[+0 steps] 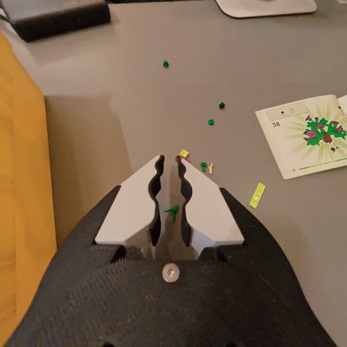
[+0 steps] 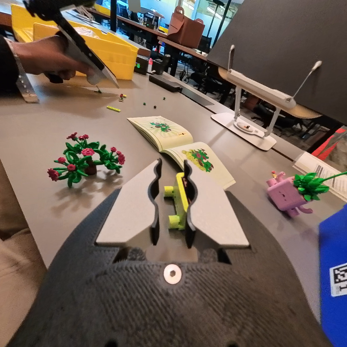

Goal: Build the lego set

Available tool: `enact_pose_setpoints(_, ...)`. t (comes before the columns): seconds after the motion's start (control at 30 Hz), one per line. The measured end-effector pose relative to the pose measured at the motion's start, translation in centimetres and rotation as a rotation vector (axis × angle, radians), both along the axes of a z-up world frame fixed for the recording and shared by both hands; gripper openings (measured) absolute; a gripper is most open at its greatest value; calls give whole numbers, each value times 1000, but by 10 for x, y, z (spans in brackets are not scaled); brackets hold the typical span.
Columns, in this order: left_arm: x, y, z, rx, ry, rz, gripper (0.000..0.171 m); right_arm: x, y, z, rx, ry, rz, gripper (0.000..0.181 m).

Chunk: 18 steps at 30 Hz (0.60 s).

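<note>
Lego flower plant [image 2: 86,159] near table edge [image 2: 22,197]; left gripper [image 1: 170,158] and right gripper [image 2: 172,163] both unclenched, empty.

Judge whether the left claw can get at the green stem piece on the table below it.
Probably yes: the left claw is open, the green stem piece lies between its fingers, nothing covering it.

Open-plan office or lab, grey table [image 2: 37,120], rows of desks [image 2: 180,45] behind, office chairs; yellow storage bins [image 2: 112,48], monitor stand [image 2: 244,127]
</note>
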<state>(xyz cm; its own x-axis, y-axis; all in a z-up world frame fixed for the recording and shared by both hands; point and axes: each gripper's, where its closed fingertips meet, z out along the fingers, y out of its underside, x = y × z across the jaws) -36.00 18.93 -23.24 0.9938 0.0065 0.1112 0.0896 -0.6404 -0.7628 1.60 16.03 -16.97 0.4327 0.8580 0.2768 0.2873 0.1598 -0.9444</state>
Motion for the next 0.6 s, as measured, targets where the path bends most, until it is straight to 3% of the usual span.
enact_pose_setpoints(0.37, 6, 4, -8, 2, -103, -90, 18, -5, 0, -9, 51, -79, -32, 14)
enact_pose_setpoints(0.6, 7, 9, -15, -40, -91, -97, 15, -6, 0, -10, 45, -88, -28, 14)
